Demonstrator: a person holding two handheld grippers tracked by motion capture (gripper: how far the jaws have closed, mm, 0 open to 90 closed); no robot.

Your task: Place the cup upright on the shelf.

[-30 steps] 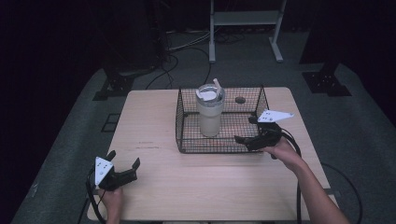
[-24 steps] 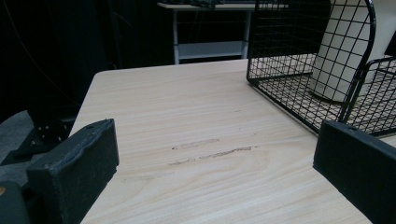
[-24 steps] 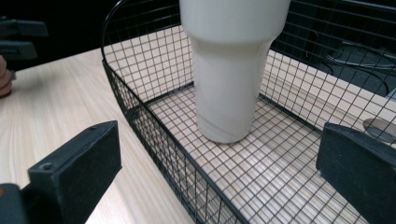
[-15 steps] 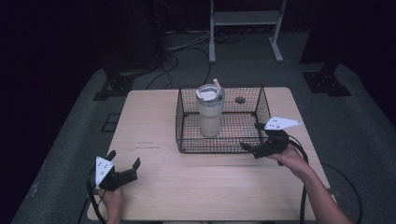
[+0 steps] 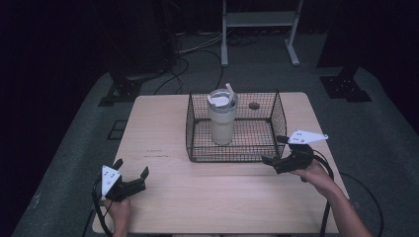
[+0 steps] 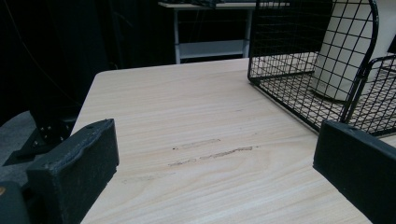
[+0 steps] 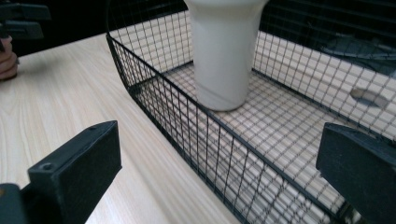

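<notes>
A black wire basket stands on the far middle of the wooden table. A cream tumbler with a lid and straw stands upright inside it. My right gripper is open at the basket's near right corner, outside the wire and holding nothing. In the right gripper view its jaws stand wide apart before the basket's wall and the tumbler. My left gripper is open near the table's front left, empty. The left gripper view has its jaws over bare wood, with the basket and the tumbler beyond.
A round cable hole sits in the tabletop under the basket's far right part. Behind the table on the floor are cables and a metal stand. Bare wood lies between the two grippers.
My right gripper has drawn back from the basket's right side toward the near edge and a little to the right. The left gripper and the tumbler have not moved.
</notes>
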